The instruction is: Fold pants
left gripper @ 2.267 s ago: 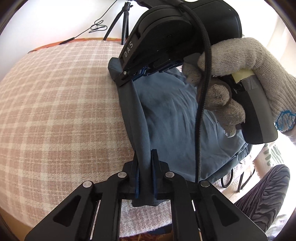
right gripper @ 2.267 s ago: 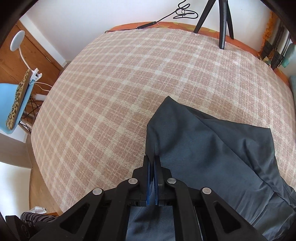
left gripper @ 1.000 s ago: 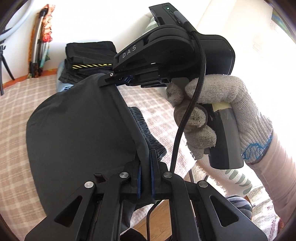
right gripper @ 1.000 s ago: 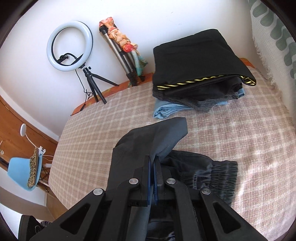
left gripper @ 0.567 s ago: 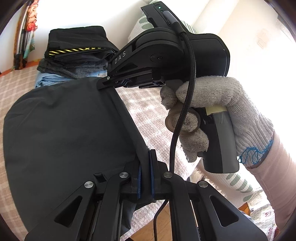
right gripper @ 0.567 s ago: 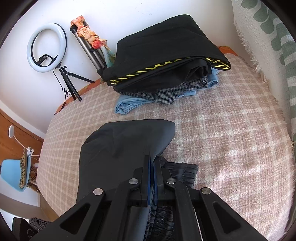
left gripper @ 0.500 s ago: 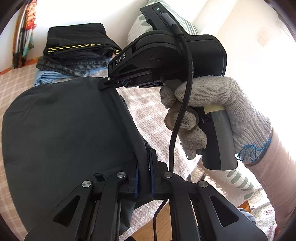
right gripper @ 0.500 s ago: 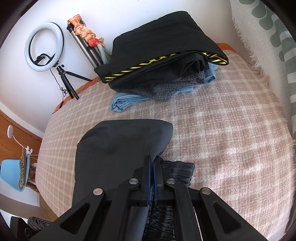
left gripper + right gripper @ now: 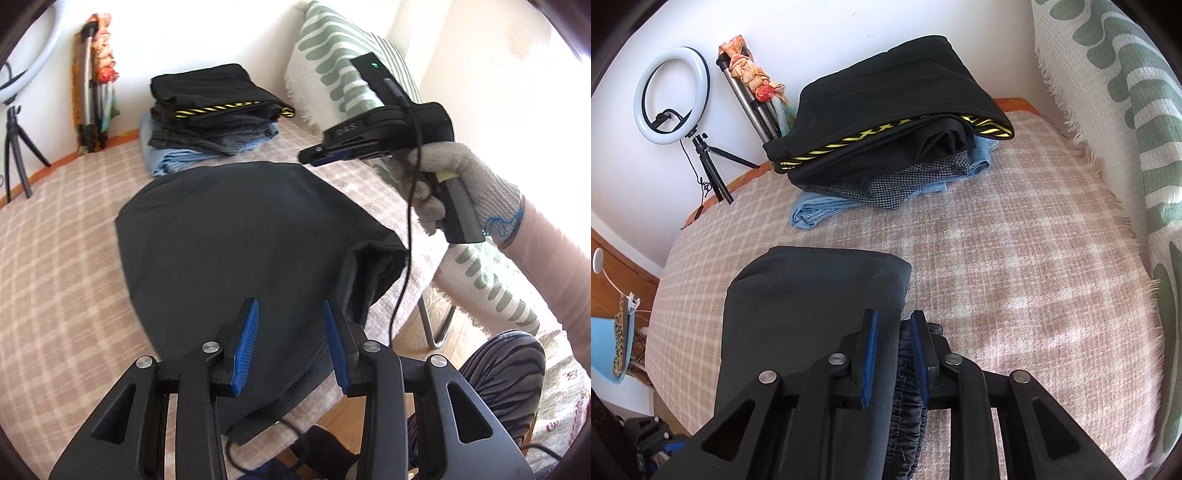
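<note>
Released since half a second ago, the dark charcoal folded pants [image 9: 236, 236] now lie flat on the pink-and-cream checked bedspread [image 9: 59, 258], doubled over with the gathered elastic waistband [image 9: 905, 402] showing beneath the top layer at the near edge. Left gripper [image 9: 291, 332]: blue-padded jaws spread wide, empty, above the near fold; right gripper [image 9: 892, 350]: jaws parted, straddling the waistband edge without clamping, held by a hand in a grey knit glove [image 9: 454, 181]. Beyond: stack of folded black, checked and light-blue garments [image 9: 886, 122], white ring light on tripod [image 9: 670, 96], green-patterned white throw [image 9: 1137, 103] to the right.
</note>
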